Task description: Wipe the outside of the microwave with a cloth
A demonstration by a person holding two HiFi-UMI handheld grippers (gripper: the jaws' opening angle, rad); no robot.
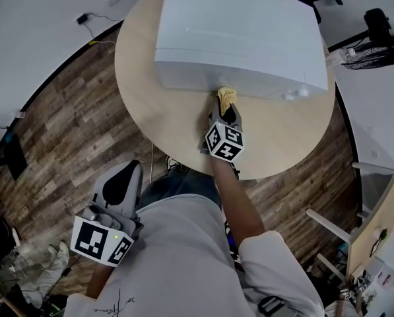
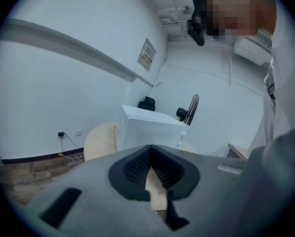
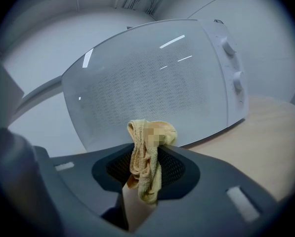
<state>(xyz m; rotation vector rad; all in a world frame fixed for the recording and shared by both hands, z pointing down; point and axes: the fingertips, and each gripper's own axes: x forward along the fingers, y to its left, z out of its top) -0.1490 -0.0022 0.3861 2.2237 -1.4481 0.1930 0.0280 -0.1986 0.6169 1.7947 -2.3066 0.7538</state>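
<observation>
Right gripper [image 3: 146, 169], lower centre of its own view: jaws clamped on a bunched yellow cloth [image 3: 148, 152], with a small wad projecting past the tips and a tail hanging below them. In the head view the same gripper [image 1: 226, 107] reached up the middle of the frame, with the cloth [image 1: 226, 96] at the lower front edge of the microwave [image 1: 236, 32]. Contact with the door looked likely but could not be confirmed.

Left gripper [image 2: 154, 174], lower centre of its view: jaws drawn together at the tips, nothing between them. In the head view it [image 1: 121, 187] hung at lower left, off the round table [image 1: 144, 91] and well apart from the microwave.

The microwave [image 3: 157, 88] filled the upper middle of the right gripper view, its mesh door facing the jaws and two knobs [image 3: 232, 63] at the right of the panel.

Probable faults from this position:
- The projecting wad was small, so pressing hard would probably bring the hard jaw tips against the door.
- Drag during a stroke could pull the cloth out of the grip.
- With the left gripper not bracing, a firm push might slide the microwave across the table.
- A stroke carried to the right could turn a knob.
</observation>
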